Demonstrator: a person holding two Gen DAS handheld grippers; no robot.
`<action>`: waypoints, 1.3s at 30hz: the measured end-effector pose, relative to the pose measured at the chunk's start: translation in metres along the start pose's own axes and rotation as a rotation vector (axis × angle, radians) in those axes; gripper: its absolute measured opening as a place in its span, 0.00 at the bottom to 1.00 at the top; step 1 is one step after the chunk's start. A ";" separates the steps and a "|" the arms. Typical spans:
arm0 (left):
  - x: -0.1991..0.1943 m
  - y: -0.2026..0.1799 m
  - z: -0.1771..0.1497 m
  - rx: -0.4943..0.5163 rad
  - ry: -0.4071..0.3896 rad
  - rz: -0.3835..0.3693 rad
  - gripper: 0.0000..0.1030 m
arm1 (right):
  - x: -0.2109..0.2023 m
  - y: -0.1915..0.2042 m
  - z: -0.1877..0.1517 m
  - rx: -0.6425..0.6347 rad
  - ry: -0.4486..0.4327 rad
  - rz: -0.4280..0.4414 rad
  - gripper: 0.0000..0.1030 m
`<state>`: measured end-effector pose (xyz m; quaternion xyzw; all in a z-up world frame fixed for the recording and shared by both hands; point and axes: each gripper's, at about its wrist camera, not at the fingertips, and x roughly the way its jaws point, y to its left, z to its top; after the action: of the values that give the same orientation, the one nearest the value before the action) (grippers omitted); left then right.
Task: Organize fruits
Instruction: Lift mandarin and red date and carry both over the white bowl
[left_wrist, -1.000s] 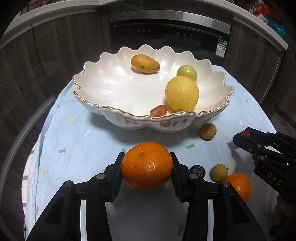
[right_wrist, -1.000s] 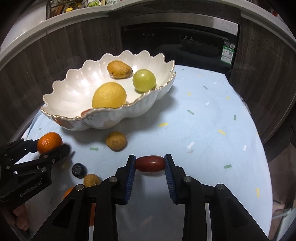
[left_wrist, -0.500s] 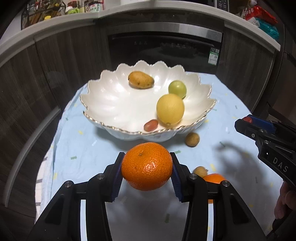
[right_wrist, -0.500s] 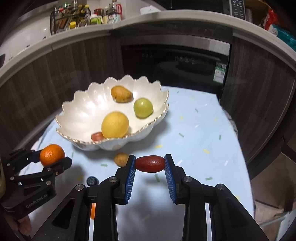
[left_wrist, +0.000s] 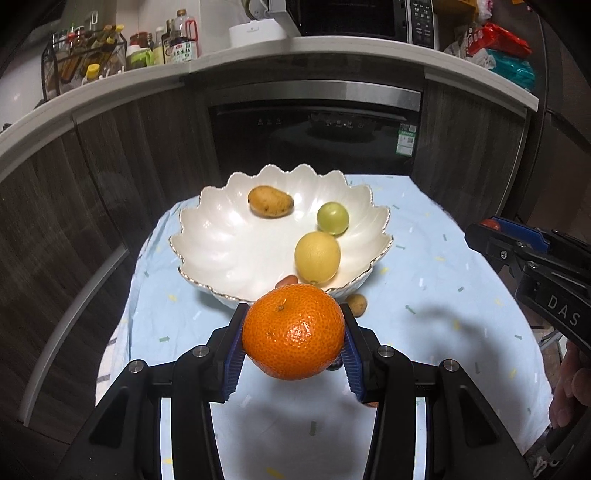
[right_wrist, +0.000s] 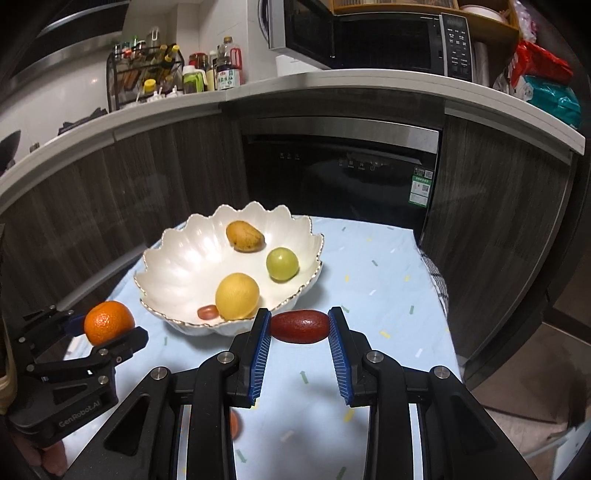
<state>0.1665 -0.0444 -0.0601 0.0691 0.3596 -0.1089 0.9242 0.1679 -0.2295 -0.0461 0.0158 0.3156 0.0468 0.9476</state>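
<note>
The left tongs (left_wrist: 293, 338) are closed on an orange mandarin (left_wrist: 293, 331), the blue ribbed pads pressing its two sides, and the fruit hangs clear above the pale blue cloth (left_wrist: 424, 295) that covers the worktop. In the right wrist view the same mandarin (right_wrist: 109, 322) shows at the far left, clamped in the left tongs (right_wrist: 107, 328). The right tongs (right_wrist: 300, 326) are closed on a small dark red oblong fruit (right_wrist: 300, 326), gripped end to end between the pads and also held off the cloth (right_wrist: 388, 295). From the left wrist view the right tongs (left_wrist: 491, 230) enter at the right edge, with only a sliver of the red fruit (left_wrist: 489, 223) visible at their tip.

Beyond both pairs of tongs a white scalloped bowl (left_wrist: 221, 236) with a gilt rim sits on the cloth. Inside it lie a brownish-yellow mango-like fruit (left_wrist: 270, 201) toward the back, a round green fruit (left_wrist: 332, 218) to its right, a large yellow citrus (left_wrist: 317, 256) nearer the front, and a small red fruit (right_wrist: 207, 312) just beside the citrus at the front wall. On the cloth just outside the bowl's front rim rests a small tan round fruit (left_wrist: 356, 304), partly hidden behind the left tongs. A bit of orange-red shows on the cloth under the right tongs, too hidden to identify
</note>
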 end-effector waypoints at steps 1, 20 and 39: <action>-0.001 -0.001 0.001 0.001 -0.001 0.001 0.44 | -0.002 0.000 0.002 0.001 -0.002 0.000 0.32; -0.018 0.004 0.036 -0.002 -0.019 0.010 0.44 | -0.022 0.002 0.048 -0.026 -0.054 -0.018 0.32; 0.006 0.022 0.065 -0.030 -0.020 0.017 0.44 | 0.014 0.003 0.068 -0.007 -0.010 -0.003 0.32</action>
<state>0.2184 -0.0375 -0.0156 0.0572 0.3515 -0.0964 0.9295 0.2195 -0.2256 0.0003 0.0123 0.3105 0.0461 0.9494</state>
